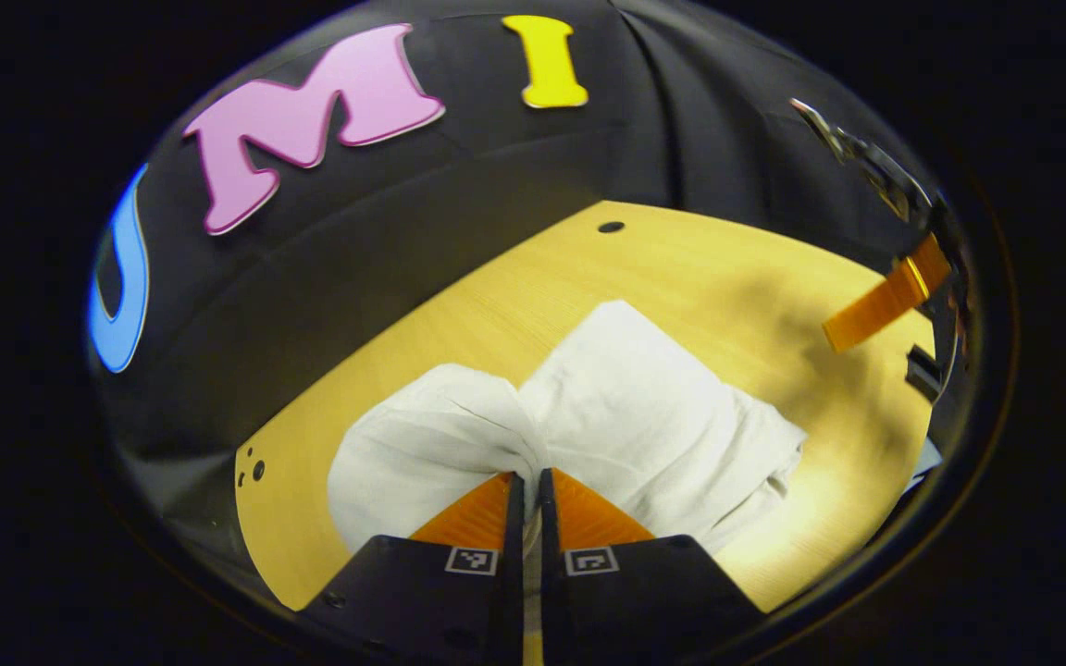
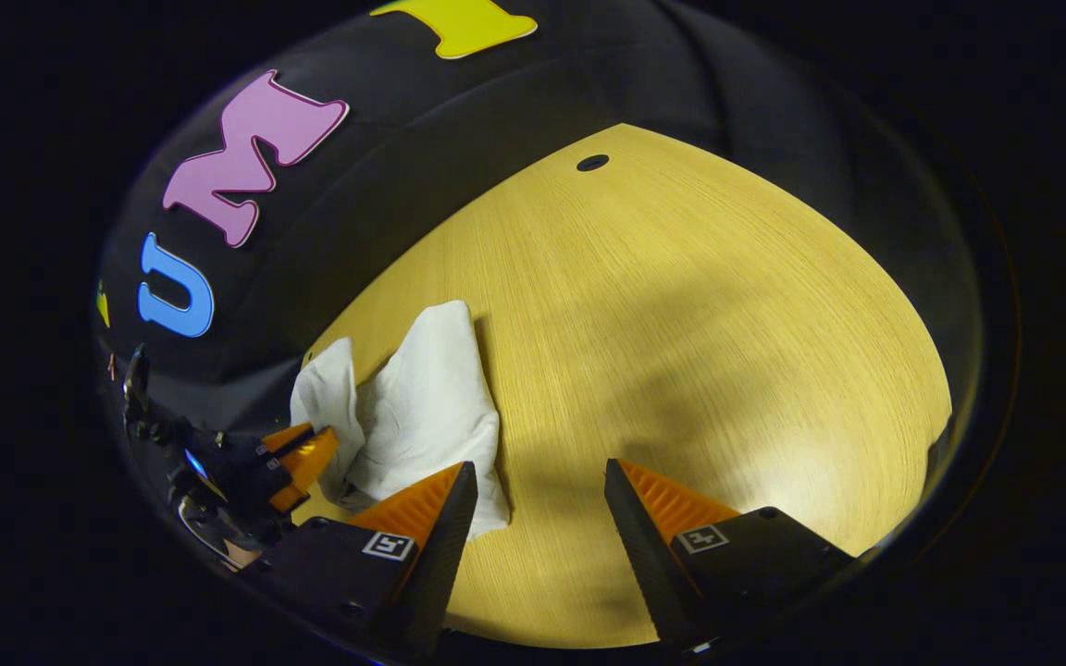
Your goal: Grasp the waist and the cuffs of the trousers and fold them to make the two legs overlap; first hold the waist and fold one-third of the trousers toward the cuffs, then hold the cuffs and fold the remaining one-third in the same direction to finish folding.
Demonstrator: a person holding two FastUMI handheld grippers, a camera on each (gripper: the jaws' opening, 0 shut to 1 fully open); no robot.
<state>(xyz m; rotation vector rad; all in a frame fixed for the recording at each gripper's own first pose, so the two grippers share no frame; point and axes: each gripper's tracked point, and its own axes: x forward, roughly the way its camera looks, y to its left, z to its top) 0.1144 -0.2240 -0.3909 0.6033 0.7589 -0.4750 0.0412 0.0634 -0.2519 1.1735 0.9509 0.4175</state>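
I'm working over a pale wood table (image 2: 681,305), and the trousers (image 1: 607,416) lie bunched on it — white, soft cloth, creased and heaped in two lobes rather than spread flat. From the right gripper view they sit toward the table's left side, near the booth wall. They look light and limp to me; I'd expect them to sag and slide on the smooth wood, with no stiffness to carry a fold, so I judge the firm places to hold are the waistband and the cuff hems, taken through both layers. I can't tell which lobe is waist and which is cuff from here. My left gripper (image 1: 530,481) has its fingers drawn together with only a thin slit between them, pinching a gather of the cloth at the dip between the lobes. My right gripper (image 2: 540,490) hangs wide apart over bare table just beside the trousers — holding nothing.
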